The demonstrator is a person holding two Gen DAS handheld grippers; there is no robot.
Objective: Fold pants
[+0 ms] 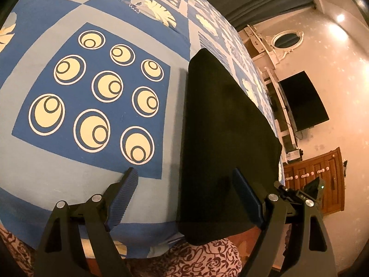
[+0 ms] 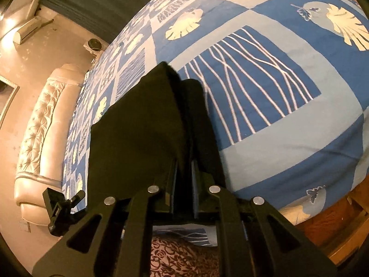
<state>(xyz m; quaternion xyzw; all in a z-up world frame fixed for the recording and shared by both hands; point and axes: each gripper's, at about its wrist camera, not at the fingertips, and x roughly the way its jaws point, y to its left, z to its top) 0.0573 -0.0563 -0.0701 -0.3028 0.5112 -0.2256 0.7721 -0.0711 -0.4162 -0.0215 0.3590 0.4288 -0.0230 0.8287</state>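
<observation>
The pants (image 1: 228,124), dark and already folded into a long flat strip, lie on the bed (image 1: 41,180) along its near edge, with their near end hanging slightly over that edge. In the right wrist view the same pants (image 2: 136,124) rise in a ridge where the right gripper (image 2: 183,173) has its jaws closed tight on a pinched fold of the fabric, lifting it off the bed (image 2: 288,152). The left gripper (image 1: 185,184) hovers over the pants' near end with its jaws spread wide; one finger stands above the bedsheet just beside the pants, the other above the cloth itself, and nothing is clamped between them. Beyond the pants, past the far side of the bed, a dark TV (image 1: 302,99) hangs on the wall, with a wooden cabinet (image 1: 322,175) nearer than it. On the other side of the pants, a tufted headboard (image 2: 39,124) runs along the bed's end.
</observation>
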